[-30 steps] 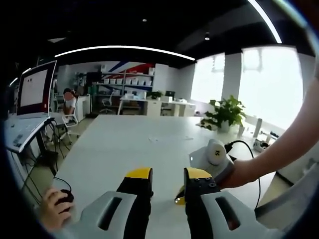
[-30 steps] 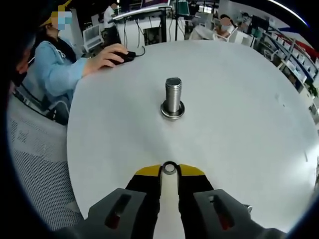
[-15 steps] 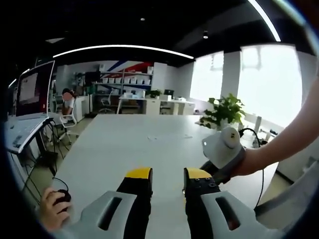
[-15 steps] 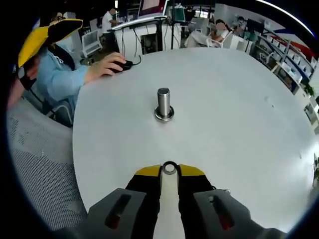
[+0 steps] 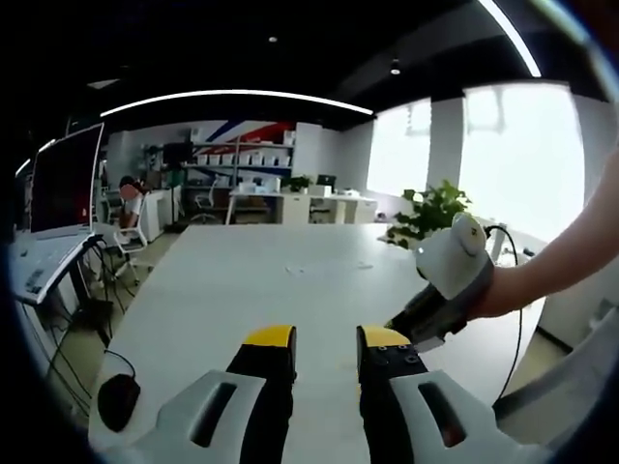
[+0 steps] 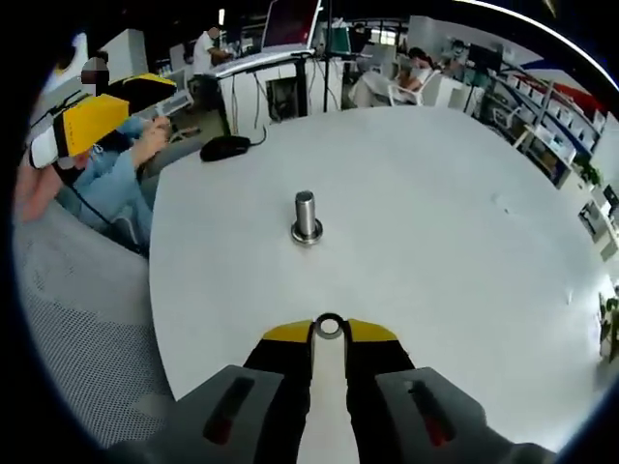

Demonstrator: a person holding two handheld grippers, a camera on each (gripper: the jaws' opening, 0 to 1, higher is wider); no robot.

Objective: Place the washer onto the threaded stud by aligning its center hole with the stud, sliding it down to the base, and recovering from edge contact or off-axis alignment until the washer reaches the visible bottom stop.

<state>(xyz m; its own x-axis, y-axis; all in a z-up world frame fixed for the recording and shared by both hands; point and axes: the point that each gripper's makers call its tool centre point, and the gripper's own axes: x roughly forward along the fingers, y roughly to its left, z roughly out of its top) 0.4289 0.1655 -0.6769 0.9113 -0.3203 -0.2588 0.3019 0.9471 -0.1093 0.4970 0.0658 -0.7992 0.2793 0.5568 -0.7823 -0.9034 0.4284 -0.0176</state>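
Right hand-held gripper (image 6: 329, 333) up close, jaws clamped on one washer (image 6: 330, 327), a small ring pinched edge-on at the yellow tips, raised over the near edge of the white counter (image 6: 435, 242). Further out, near the counter's middle, one threaded stud (image 6: 307, 217) stands upright on its round base, well apart from the washer. One black mouse (image 6: 224, 147) sits at the far left edge, a person in a blue sleeve (image 6: 106, 179) beside it. Left hand-held gripper (image 5: 326, 338): jaws apart, nothing between them, over the counter. One potted plant (image 5: 426, 215) at the far right edge. No readable writing anywhere
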